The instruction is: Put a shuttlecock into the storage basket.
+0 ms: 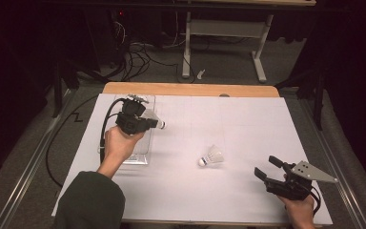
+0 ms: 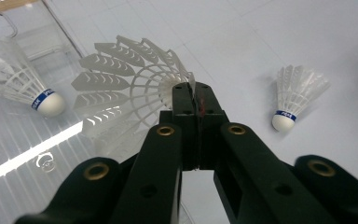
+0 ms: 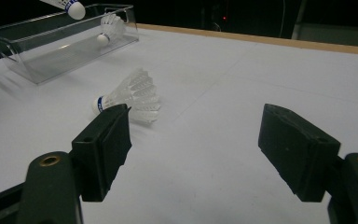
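Your left gripper (image 1: 148,123) is clamped on a shuttlecock (image 2: 126,93) by its skirt, upper left of frame, just over the clear tray (image 1: 124,160). Cork pts right. Tray's directly below; lower & drop.

You face a counter (image 1: 190,89) with a light wooden top, most of it under a white sheet (image 1: 248,129). Beyond the counter lies a grey carpeted floor (image 1: 228,62), where a white metal desk frame (image 1: 219,28) stands. To the left of that frame, black cables (image 1: 133,57) tangle on the floor. The room around the counter is dark.
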